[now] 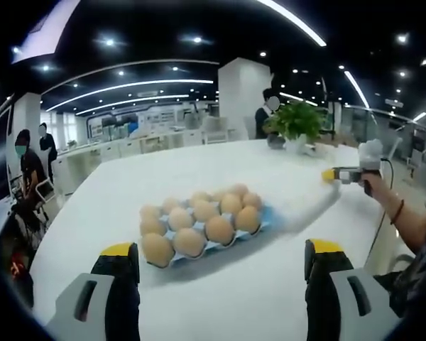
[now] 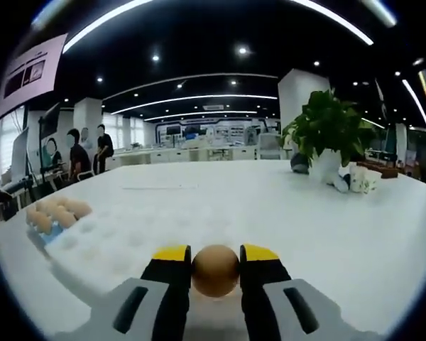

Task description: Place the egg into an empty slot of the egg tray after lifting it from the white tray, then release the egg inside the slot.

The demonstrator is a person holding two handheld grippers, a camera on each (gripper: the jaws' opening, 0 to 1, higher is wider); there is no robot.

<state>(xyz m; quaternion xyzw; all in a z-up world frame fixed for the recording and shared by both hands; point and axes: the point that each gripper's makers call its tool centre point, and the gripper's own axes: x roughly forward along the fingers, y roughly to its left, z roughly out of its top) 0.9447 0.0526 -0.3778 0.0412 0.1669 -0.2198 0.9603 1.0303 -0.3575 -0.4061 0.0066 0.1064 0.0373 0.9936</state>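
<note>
- Fingers [image 1: 117,273] of left gripper [image 1: 220,266], yellow-tipped, spread wide apart at the bottom of the left gripper view, nothing between them, touching nothing, above the white table [image 1: 270,298].
- Beyond those fingers, blue egg tray [image 1: 264,222] on the table, loaded with brown eggs in rows; free slots not made out from this angle.
- Pale white tray [image 1: 305,206] just right of the egg tray, edge to edge with it as far as can be told.
- Farther right in the same view, right gripper [image 1: 331,175] held in a person's hand [image 1: 375,182], over the far end of the white tray.
- In the right gripper view, egg tray [image 2: 46,233] at far left, white tray [image 2: 106,245] next to it, running toward the gripper.
- At bottom centre, right gripper [image 2: 215,264] closed down to egg width, brown egg [image 2: 215,271] pinched between both yellow-tipped fingers [image 2: 172,266], clear of the table.
- Potted plant [image 2: 326,135] far right on the table, small cup [image 2: 362,179] beside it.
</note>
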